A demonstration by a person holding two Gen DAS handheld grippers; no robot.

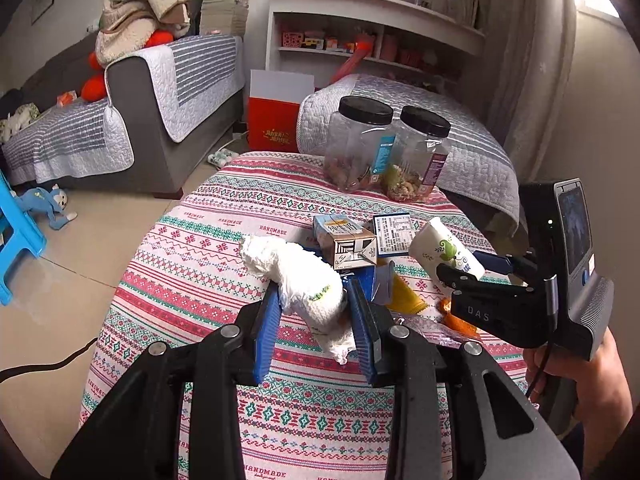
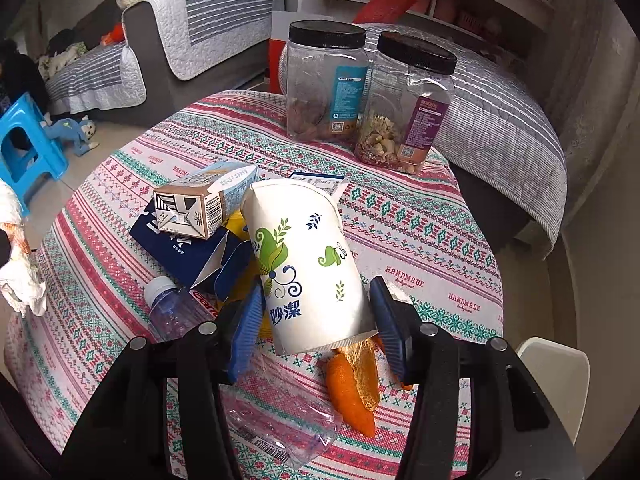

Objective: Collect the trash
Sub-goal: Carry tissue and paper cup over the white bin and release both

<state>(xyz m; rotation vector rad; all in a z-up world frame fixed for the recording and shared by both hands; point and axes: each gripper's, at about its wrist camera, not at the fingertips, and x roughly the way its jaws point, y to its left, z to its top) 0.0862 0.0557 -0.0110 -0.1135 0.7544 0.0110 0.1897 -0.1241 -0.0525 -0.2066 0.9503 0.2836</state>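
Observation:
My left gripper (image 1: 314,312) is shut on a crumpled white tissue (image 1: 298,280) and holds it above the patterned tablecloth (image 1: 192,264). My right gripper (image 2: 316,312) is shut on a white paper cup (image 2: 308,264) with green leaf prints; the cup also shows in the left wrist view (image 1: 444,250). On the table lie a small milk carton (image 2: 196,204), a flattened dark blue box (image 2: 192,252), a crushed clear plastic bottle (image 2: 224,360), orange peel (image 2: 352,388) and a yellow wrapper (image 1: 404,292).
Two clear jars with black lids (image 2: 326,80) (image 2: 408,104) stand at the table's far side. A grey sofa (image 1: 132,100), a bed (image 1: 460,128), a red bag (image 1: 274,120) and a blue stool (image 2: 28,148) surround the table.

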